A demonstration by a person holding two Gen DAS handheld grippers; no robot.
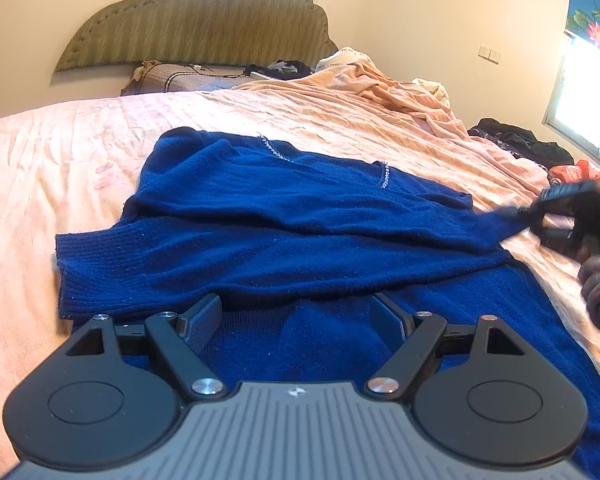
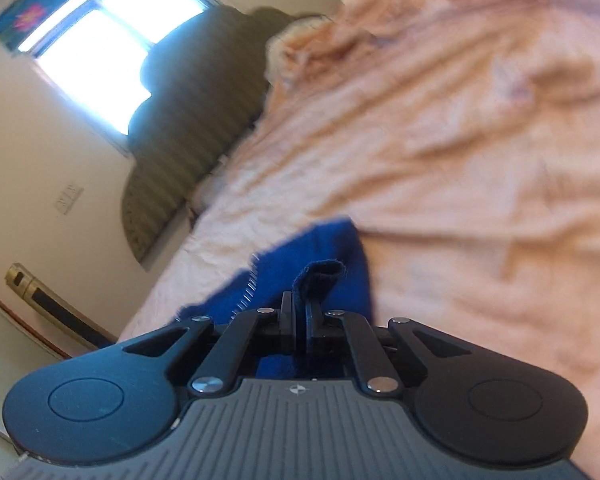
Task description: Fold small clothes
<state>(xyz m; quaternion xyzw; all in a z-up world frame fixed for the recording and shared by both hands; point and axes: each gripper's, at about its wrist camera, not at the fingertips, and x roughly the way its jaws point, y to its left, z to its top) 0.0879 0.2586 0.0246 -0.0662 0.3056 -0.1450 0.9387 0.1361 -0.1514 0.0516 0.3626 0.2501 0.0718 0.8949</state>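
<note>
Knitwear fills the middle of the bed (image 1: 40, 152): a blue sweater (image 1: 284, 240) lies on the peach sheet, one ribbed sleeve (image 1: 148, 264) already laid across the body toward the left; just in front of it the left hand-held gripper (image 1: 298, 316) sits low over the hem with its jaws spread wide and nothing between them; farther right, the fabric is drawn into a taut point where the right hand-held gripper (image 1: 568, 208) pulls on it, a hand (image 1: 598, 280) visible below; from its own camera the right hand-held gripper (image 2: 300, 320) is pressed together on a narrow strip of the knit, seemingly a cuff or edge. The pinch looks shallow, so a quick pull could slip it free; with the left side unpinned, the same pull may drag the whole garment and undo the folded sleeve; blur in the right view hides how deep the bite is.
</note>
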